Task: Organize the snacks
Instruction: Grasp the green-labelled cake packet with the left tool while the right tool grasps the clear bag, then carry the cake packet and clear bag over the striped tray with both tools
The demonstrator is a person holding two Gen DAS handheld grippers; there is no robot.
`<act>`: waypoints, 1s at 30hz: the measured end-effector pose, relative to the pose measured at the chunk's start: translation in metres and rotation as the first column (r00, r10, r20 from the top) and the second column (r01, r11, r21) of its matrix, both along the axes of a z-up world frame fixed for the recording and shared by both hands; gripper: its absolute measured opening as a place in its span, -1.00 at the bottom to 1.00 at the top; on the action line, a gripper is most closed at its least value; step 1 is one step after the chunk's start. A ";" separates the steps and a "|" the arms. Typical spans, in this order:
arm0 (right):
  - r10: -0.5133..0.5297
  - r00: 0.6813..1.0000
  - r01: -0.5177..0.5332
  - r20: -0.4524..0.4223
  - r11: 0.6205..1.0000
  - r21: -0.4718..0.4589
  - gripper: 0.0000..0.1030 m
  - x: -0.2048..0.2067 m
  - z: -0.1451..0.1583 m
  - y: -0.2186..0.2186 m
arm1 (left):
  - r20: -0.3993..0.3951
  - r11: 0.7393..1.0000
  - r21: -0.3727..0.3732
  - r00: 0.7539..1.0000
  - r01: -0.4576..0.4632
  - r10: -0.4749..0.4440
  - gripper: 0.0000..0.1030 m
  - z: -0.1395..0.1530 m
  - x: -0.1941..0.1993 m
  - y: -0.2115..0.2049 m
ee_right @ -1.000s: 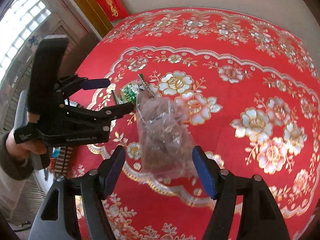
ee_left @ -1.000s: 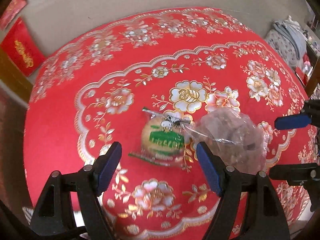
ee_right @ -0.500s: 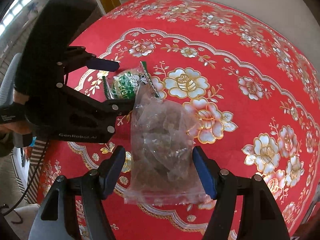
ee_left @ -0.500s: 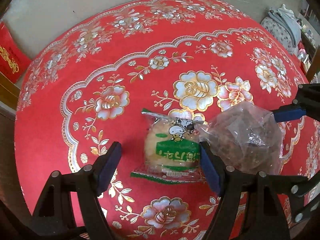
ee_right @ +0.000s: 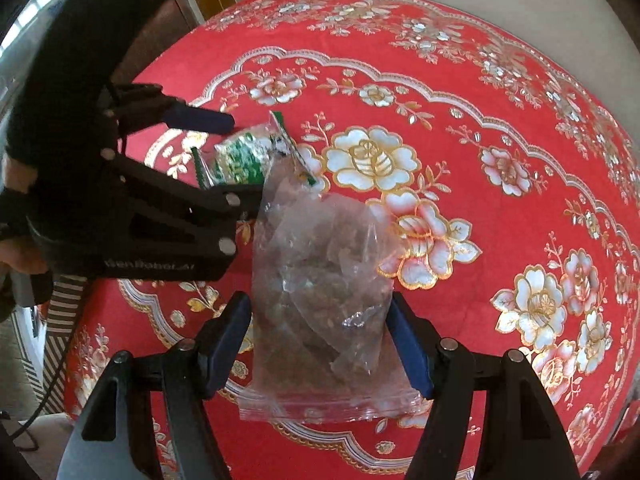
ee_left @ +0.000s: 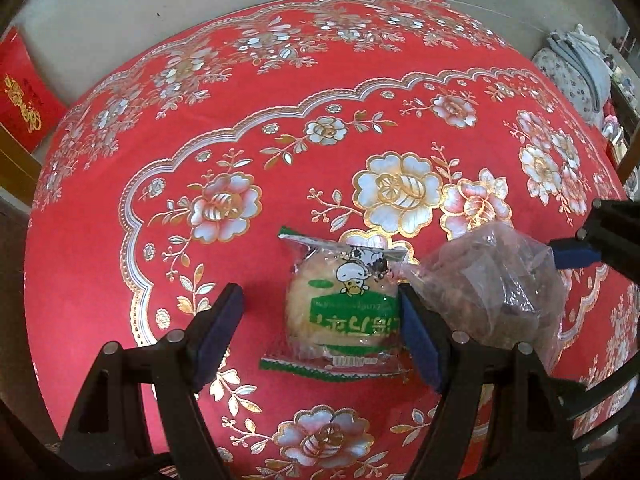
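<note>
Red tablecloth [ee_left: 100,300] lies bare beyond both open hand-held grippers straddling bun [ee_left: 344,312] and bag [ee_right: 320,280].

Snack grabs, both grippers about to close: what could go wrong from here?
1. The left gripper sits off-centre: its right finger is against the pastry pack, the left one stands clear, so closing may shove the pack sideways.
2. The clear bag overlaps the pack's corner; the left gripper may pinch its film, or lifting either may drag the other.
3. The right gripper straddles loose film, which may crumple and slip.
</note>
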State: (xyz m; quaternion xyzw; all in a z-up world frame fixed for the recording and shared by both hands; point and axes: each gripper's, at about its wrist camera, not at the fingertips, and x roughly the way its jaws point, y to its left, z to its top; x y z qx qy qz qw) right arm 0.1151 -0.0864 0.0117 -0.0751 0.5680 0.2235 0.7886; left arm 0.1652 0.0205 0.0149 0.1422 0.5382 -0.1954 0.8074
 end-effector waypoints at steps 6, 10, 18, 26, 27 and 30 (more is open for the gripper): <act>-0.017 1.000 0.016 0.007 0.999 0.039 0.34 -0.002 -0.001 -0.006 | 0.004 1.000 -0.003 1.000 -0.029 0.029 0.50 0.000 0.001 0.000; -0.032 0.999 0.031 0.013 0.998 0.060 0.08 -0.005 -0.001 -0.014 | 0.018 0.999 -0.012 0.999 -0.046 0.046 0.13 0.003 -0.002 -0.001; -0.049 0.999 0.046 0.018 0.991 0.128 -0.27 -0.025 0.008 -0.026 | 0.021 0.992 -0.013 0.992 -0.128 0.128 -0.02 0.007 -0.016 0.006; -0.053 0.998 0.042 0.045 0.977 0.210 -0.30 -0.050 0.026 -0.036 | 0.069 0.966 0.007 0.964 -0.257 0.256 -0.02 0.021 -0.058 0.021; -0.052 0.998 0.041 0.043 0.975 0.217 -0.30 -0.050 0.027 -0.035 | 0.081 0.964 0.012 0.961 -0.266 0.264 -0.02 0.023 -0.063 0.021; -0.035 0.998 0.022 0.056 0.974 0.226 -0.30 -0.053 0.035 -0.029 | 0.096 0.956 0.006 0.952 -0.293 0.291 -0.02 0.030 -0.078 0.026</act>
